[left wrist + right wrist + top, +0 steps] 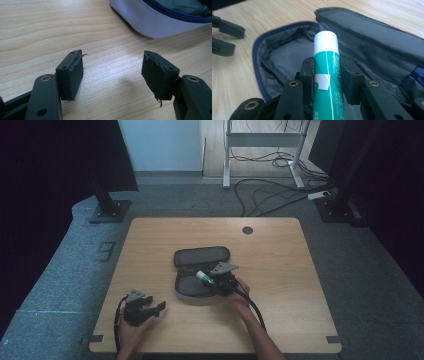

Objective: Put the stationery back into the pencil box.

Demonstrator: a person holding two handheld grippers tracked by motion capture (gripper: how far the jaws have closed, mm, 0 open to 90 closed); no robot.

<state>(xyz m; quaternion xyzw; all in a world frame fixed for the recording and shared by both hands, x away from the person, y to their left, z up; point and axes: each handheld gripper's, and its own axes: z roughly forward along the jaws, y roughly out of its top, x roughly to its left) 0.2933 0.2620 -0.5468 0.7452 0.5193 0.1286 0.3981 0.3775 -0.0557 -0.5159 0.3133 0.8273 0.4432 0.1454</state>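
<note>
- Your left gripper [159, 307] sits low over the table, held by your left hand [131, 329]; its jaws stand wide apart with nothing between them, the pads [75, 72] worn and frayed at the edges.
- Your right gripper [327, 75] has its jaws closed on a green glue stick [327, 82], which runs straight out ahead between the pads, white cap forward.
- Your right hand [239, 296] grips it from behind, forearm stretched forward.

High view dim, dark edges; claw views bright, sharp.
</note>
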